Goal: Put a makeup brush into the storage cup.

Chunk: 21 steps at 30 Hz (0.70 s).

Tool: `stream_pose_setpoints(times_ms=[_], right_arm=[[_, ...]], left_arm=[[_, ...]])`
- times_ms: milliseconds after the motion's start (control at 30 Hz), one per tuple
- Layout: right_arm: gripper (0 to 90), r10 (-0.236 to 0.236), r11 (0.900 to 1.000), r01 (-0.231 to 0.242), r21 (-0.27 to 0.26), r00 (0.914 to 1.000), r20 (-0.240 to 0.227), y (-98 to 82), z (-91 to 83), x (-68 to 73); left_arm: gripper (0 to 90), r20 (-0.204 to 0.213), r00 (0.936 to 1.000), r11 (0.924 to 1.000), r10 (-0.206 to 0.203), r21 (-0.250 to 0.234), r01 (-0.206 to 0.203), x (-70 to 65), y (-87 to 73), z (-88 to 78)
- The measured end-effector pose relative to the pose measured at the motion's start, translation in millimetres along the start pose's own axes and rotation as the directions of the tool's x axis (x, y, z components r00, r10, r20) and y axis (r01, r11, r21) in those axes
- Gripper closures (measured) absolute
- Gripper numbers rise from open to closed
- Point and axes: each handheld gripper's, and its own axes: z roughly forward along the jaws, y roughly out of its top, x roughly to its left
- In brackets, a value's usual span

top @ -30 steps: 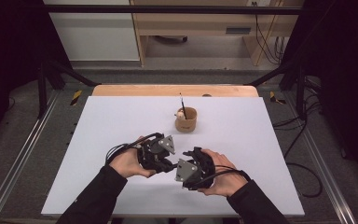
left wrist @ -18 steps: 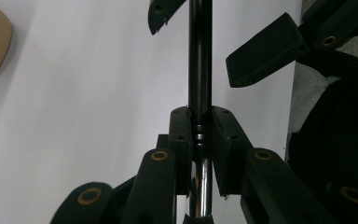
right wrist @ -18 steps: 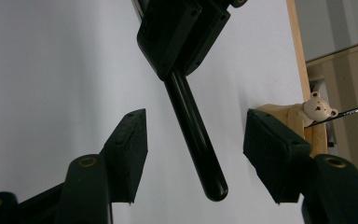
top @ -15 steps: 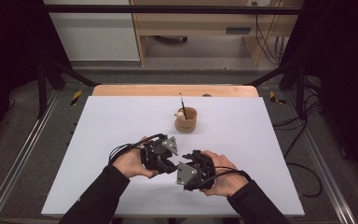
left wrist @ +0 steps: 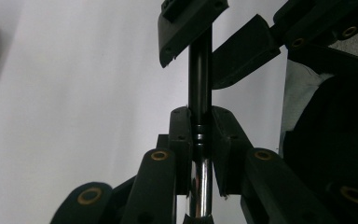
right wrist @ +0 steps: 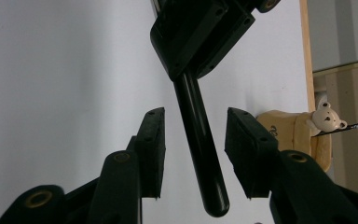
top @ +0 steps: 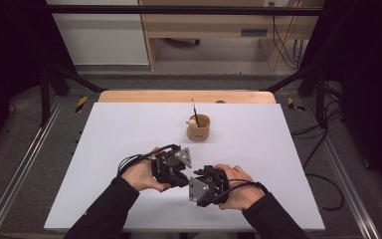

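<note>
- Gripping a black pen [left wrist: 199, 79] low on its barrel, the left gripper [left wrist: 199, 135] is clamped tight; from above it [top: 171, 167] sits near the table's [top: 104, 149] front edge.
- Right gripper [right wrist: 193, 149]: jaws have just been closing, pads either side of the pen's [right wrist: 200, 154] rounded end, not touching it.
- Bear-faced tan cup [top: 199, 128] stands nearer the far edge, well apart, a thin stick inside.

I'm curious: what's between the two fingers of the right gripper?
In the right gripper view, a black pen stands between its fingers, which have just been closing and aren't touching it.
</note>
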Motion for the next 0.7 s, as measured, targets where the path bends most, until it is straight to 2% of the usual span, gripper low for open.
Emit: stream_pose_setpoints(times_ms=[433,700], right_arm=[[74.2,-0.04,0.999,0.041,0.017,0.9991,-0.008,1.5,4.2,3.0],[77.2,-0.06,0.998,0.061,0.029,0.998,-0.021,1.1,5.1,4.4]], left_arm=[[78.7,0.019,0.9998,1.0,0.0,0.009,0.0,-0.6,0.1,2.8],[78.6,0.02,0.9998,0.9999,0.006,0.009,-0.006,-1.0,0.6,4.0]])
